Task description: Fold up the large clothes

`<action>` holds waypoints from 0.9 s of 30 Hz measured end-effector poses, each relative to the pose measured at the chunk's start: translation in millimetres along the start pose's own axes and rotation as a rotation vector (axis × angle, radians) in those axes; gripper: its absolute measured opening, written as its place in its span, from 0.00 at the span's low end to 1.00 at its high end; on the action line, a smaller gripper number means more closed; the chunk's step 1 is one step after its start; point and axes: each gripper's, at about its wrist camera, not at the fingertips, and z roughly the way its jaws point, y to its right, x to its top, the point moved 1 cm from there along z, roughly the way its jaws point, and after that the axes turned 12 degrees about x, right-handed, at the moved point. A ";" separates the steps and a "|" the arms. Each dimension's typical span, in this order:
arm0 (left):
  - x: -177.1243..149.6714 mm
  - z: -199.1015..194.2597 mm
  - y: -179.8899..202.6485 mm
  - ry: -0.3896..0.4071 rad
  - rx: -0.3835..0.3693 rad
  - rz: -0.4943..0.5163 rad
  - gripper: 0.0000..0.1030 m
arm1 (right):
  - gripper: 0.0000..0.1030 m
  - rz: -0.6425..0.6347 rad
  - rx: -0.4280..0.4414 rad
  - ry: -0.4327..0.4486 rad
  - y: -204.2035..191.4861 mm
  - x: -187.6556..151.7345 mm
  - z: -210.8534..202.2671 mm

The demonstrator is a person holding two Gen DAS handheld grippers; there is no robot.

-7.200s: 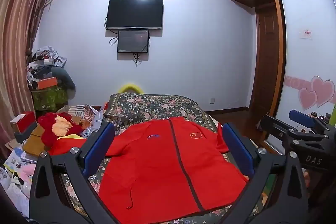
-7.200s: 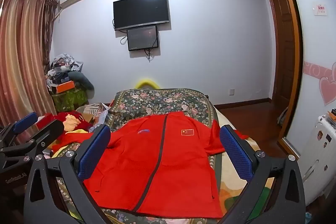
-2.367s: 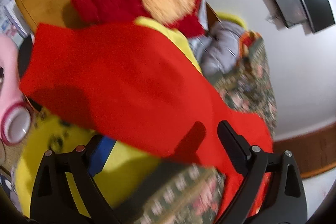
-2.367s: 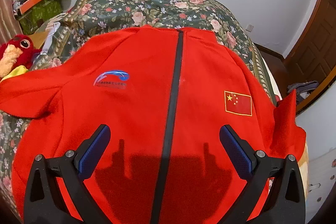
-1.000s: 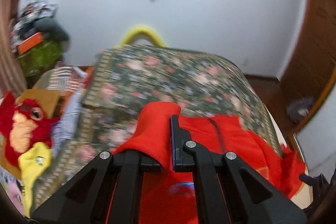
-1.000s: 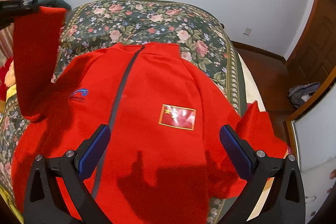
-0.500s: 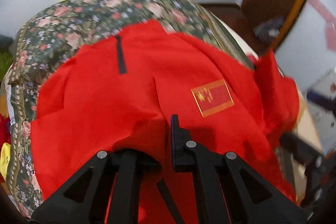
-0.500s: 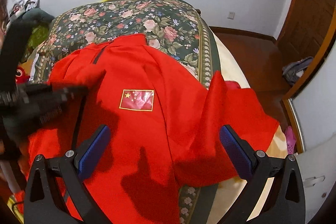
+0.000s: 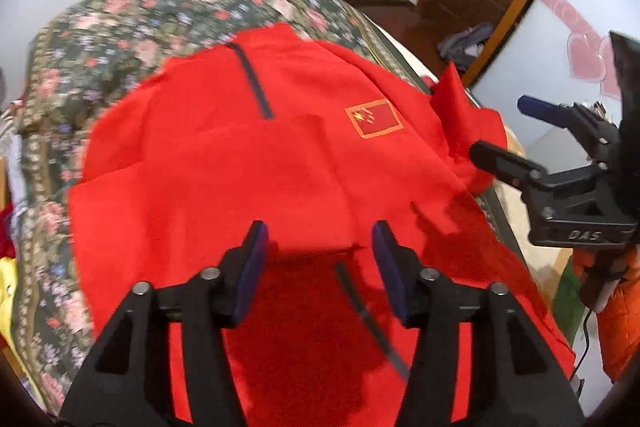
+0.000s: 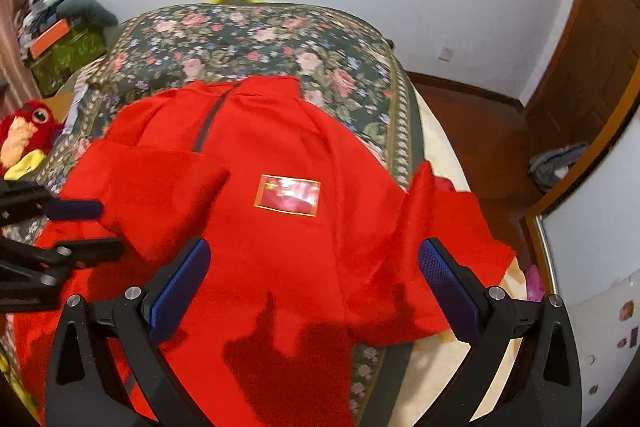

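A large red zip jacket (image 9: 304,163) with a flag patch (image 9: 374,117) lies face up on the flowered bedspread (image 9: 132,15). Its left sleeve (image 9: 192,171) is folded across the chest, covering the zip's middle. My left gripper (image 9: 318,259) hovers open over the folded sleeve, holding nothing. My right gripper (image 10: 316,287) is open and empty above the jacket (image 10: 280,227), near the flag patch (image 10: 288,195). The right sleeve (image 10: 452,227) lies rumpled out to the bed's right edge. Each gripper shows in the other's view, the right one (image 9: 520,143) and the left one (image 10: 76,227).
A red plush bird (image 10: 24,139) lies left of the bed. A pile of boxes and clothes (image 10: 64,27) stands at the back left. A wooden door (image 10: 580,59) and floor with a grey bundle (image 10: 558,163) are to the right. A white wall is behind.
My left gripper carried the left sleeve over the chest, then opened and let it go. My right gripper stayed open and drifted toward the right sleeve.
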 end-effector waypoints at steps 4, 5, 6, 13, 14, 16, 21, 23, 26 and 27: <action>-15.6 -23.3 -44.9 0.054 0.088 -0.058 0.58 | 1.00 -0.080 0.021 -0.014 -34.9 3.9 4.7; -20.3 -25.1 -59.6 0.056 0.110 -0.088 0.58 | 1.00 -0.100 0.029 -0.020 -42.9 4.0 7.0; -24.2 -26.0 -71.4 0.055 0.124 -0.110 0.58 | 1.00 -0.133 0.037 -0.031 -55.7 4.3 12.5; -86.9 -9.8 -172.8 -0.032 0.235 -0.321 0.59 | 0.99 -0.284 0.043 -0.102 -116.8 -0.8 60.5; -97.9 -3.8 -185.9 -0.050 0.253 -0.343 0.59 | 0.98 -0.303 0.051 -0.115 -125.6 -2.7 69.5; -110.2 4.8 -198.9 -0.076 0.286 -0.352 0.59 | 0.98 -0.326 0.057 -0.128 -138.9 -5.6 82.1; -135.4 35.7 -215.4 -0.138 0.312 -0.355 0.59 | 0.90 -0.370 0.064 -0.154 -164.4 -9.4 113.5; -140.9 47.6 -215.8 -0.156 0.301 -0.351 0.59 | 0.82 -0.369 0.061 -0.169 -168.1 -10.1 125.1; -140.8 65.2 -209.0 -0.173 0.299 -0.319 0.59 | 0.71 -0.357 0.045 -0.185 -168.0 -10.9 142.9; -139.9 67.5 -206.4 -0.169 0.307 -0.309 0.59 | 0.68 -0.355 0.052 -0.174 -168.9 -11.2 144.2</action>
